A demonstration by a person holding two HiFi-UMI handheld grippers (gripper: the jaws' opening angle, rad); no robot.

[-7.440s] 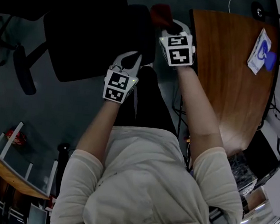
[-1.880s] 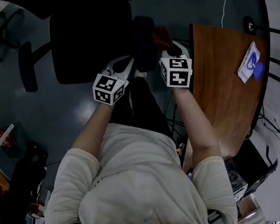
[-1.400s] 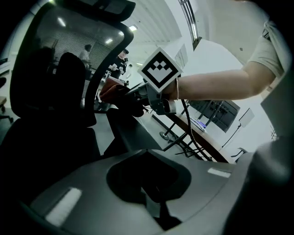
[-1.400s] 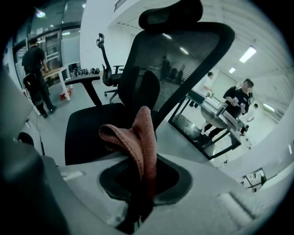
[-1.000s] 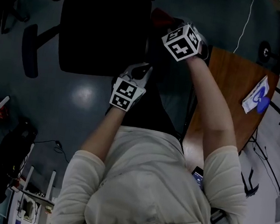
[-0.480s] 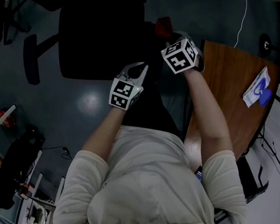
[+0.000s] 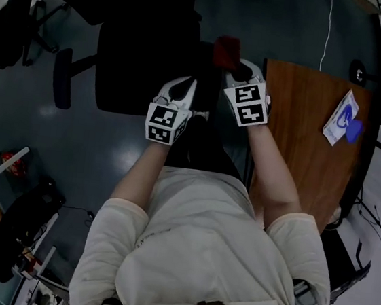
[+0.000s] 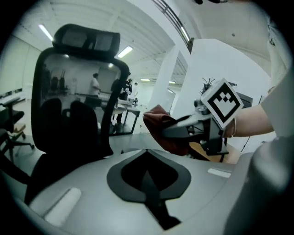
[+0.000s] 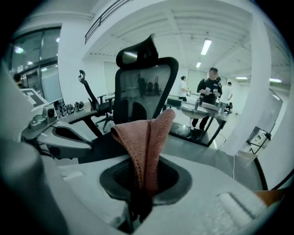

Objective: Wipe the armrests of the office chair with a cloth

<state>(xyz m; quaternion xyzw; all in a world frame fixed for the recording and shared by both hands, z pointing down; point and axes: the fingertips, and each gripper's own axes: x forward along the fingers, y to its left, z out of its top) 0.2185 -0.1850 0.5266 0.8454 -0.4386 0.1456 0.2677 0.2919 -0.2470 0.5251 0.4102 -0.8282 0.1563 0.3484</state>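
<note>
Cloth (image 9: 146, 147): pinched between the right gripper (image 9: 139, 204) jaws, its fold standing up above them.
Left gripper (image 8: 151, 193): jaws pressed together, nothing between.
Office chair (image 9: 140, 87): in front of both grippers.

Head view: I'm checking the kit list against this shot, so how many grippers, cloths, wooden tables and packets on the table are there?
Grippers: 2, the left gripper and the right gripper
Red cloth: 1, held in the right gripper's fingers
Wooden table: 1
Blue-and-white packet: 1
Total: 5
</note>
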